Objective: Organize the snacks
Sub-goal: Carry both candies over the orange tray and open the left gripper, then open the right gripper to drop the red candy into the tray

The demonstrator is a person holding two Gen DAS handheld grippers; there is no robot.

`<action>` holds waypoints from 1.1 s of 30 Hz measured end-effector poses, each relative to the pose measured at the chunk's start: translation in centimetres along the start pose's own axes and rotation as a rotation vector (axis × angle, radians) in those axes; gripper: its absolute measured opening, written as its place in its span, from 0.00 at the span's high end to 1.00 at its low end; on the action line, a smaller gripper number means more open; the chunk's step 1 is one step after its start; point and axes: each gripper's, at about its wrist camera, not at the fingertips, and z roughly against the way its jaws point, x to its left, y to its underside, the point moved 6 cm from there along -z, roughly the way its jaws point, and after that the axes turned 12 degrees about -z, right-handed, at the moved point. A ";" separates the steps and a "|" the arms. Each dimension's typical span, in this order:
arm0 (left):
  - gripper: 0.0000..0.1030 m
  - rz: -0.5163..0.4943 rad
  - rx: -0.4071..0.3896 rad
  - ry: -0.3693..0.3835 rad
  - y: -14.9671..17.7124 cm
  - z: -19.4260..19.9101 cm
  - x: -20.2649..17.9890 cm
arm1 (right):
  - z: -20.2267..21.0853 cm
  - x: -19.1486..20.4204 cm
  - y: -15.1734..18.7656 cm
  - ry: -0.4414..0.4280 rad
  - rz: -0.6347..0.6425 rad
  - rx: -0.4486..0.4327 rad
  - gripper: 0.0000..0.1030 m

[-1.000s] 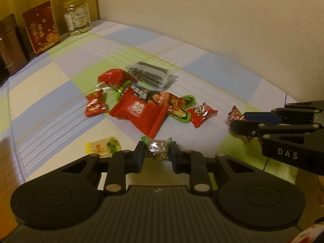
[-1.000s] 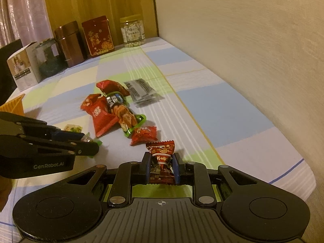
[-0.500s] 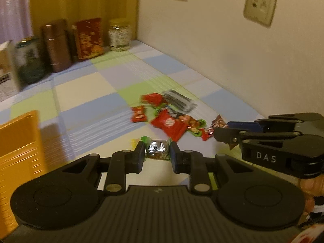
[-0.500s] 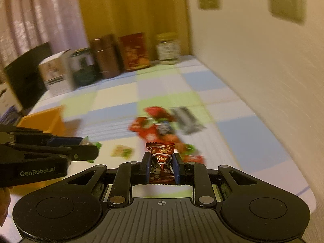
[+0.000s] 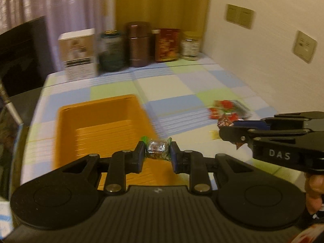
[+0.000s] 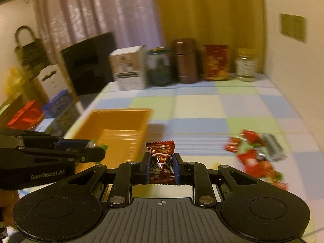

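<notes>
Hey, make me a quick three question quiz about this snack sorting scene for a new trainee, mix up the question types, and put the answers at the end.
1. True or false: the left gripper is shut on a green-ended candy.
2. Multiple choice: what does the right gripper hold? A) a dark red candy packet B) a glass jar C) nothing
3. Fill in: the orange tray lies on the ____ side of the checked tablecloth in the right wrist view, with the loose snack pile on the other side.

Key: 1 true; 2 A; 3 left
</notes>
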 end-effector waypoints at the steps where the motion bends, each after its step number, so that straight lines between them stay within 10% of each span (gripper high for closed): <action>1: 0.77 0.011 0.007 -0.014 0.4 0.2 1.0 | -0.4 0.8 0.1 -0.012 0.008 0.008 0.78; 33: 0.56 0.163 0.043 -0.130 5.5 -0.7 10.9 | -9.1 6.2 1.6 -0.122 0.005 0.100 0.78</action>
